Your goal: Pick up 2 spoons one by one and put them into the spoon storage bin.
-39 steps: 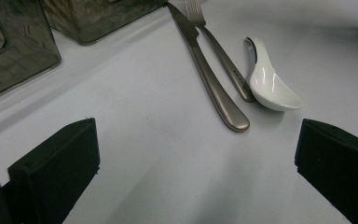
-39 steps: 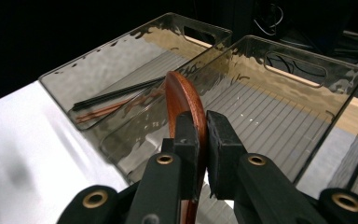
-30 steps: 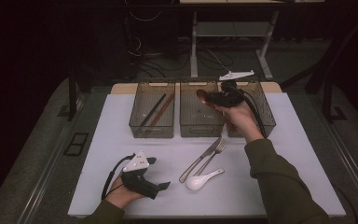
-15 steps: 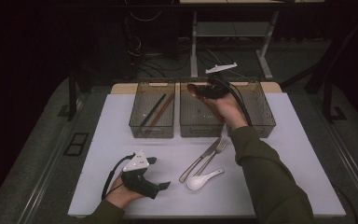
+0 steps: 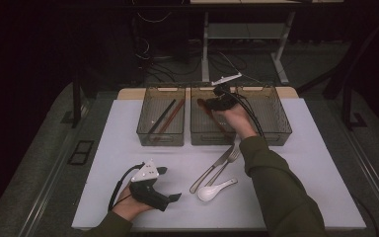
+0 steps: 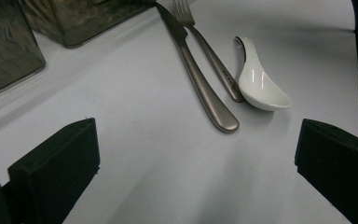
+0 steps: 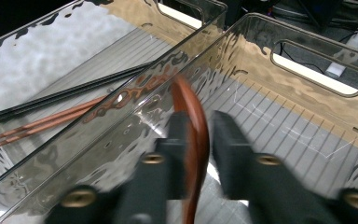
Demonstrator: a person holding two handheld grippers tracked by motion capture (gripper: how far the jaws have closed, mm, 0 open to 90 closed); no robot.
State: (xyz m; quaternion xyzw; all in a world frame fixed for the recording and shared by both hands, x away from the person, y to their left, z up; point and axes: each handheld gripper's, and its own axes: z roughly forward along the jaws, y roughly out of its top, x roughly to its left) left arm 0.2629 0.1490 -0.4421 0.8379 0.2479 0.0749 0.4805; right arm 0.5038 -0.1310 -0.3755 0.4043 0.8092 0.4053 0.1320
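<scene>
My right gripper (image 5: 208, 104) reaches into a clear bin (image 5: 202, 139) at the back of the white table. A brown wooden spoon (image 7: 189, 100) stands between its jaws, slanting down into the bin (image 7: 307, 107). The jaws have just been opening, and a thin gap shows between the spoon and one pad. From above, the brown spoon (image 5: 217, 123) lies slanted inside that bin. My left gripper (image 5: 169, 183) rests on the table at the front left, open, with nothing between its jaws (image 6: 198, 128).
The bin to the left (image 5: 160, 139) holds black and brown chopsticks (image 7: 65, 105). A steel knife (image 5: 212, 165), a fork (image 5: 227, 160) and a white ceramic spoon (image 5: 214, 190) lie mid-table, just ahead of the left gripper. Dark floor surrounds the table.
The right hand has moved left and down, carrying the brown spoon into the bin. The left gripper has stayed put.
</scene>
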